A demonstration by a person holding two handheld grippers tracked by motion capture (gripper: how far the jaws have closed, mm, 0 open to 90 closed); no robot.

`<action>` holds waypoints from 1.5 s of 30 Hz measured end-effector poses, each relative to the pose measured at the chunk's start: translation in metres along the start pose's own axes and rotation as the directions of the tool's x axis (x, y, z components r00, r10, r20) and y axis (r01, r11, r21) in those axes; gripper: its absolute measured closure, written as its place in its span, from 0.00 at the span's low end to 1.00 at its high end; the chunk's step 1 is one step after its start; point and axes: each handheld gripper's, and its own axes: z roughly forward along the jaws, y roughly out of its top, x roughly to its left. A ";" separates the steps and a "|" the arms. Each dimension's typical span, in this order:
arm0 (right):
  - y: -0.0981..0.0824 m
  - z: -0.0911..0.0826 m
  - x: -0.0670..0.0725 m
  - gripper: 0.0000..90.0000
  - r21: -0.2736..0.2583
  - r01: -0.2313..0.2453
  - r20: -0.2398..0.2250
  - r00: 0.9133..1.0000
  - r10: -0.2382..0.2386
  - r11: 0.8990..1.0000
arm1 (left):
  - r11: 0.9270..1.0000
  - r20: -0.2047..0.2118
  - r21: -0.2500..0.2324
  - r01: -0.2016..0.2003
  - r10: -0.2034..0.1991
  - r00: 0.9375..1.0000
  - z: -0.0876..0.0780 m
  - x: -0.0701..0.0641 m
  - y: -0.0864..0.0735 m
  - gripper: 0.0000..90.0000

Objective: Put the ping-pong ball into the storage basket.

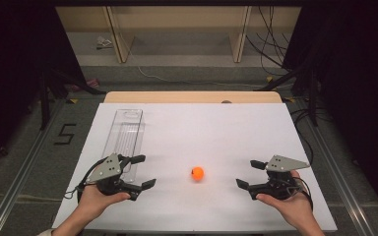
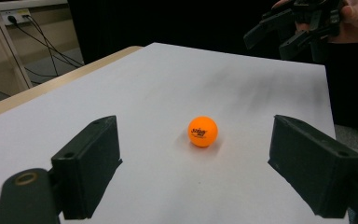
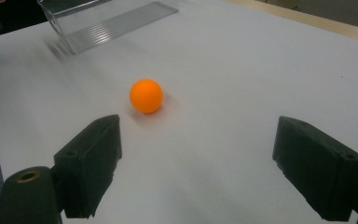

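left gripper [image 1: 144,171]: black, grey three-cornered plate | right gripper [image 1: 246,173]: same, black cable | cuff: possibly pale

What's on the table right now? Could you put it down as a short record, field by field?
surface: white table
ball: orange ball resting on the table, between the two grippers, touched by neither
container: clear plastic tray lying at the left side, beyond the left gripper
left gripper: left gripper held in a hand, jaws open, pointing toward the ball
right gripper: right gripper held in a hand, jaws open, pointing toward the ball
held items: none
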 end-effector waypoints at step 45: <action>0.029 0.065 0.019 0.18 0.050 0.111 -0.114 0.988 -0.104 0.993 | 1.000 0.019 0.004 -0.008 0.008 1.000 0.002 -0.002 0.000 0.18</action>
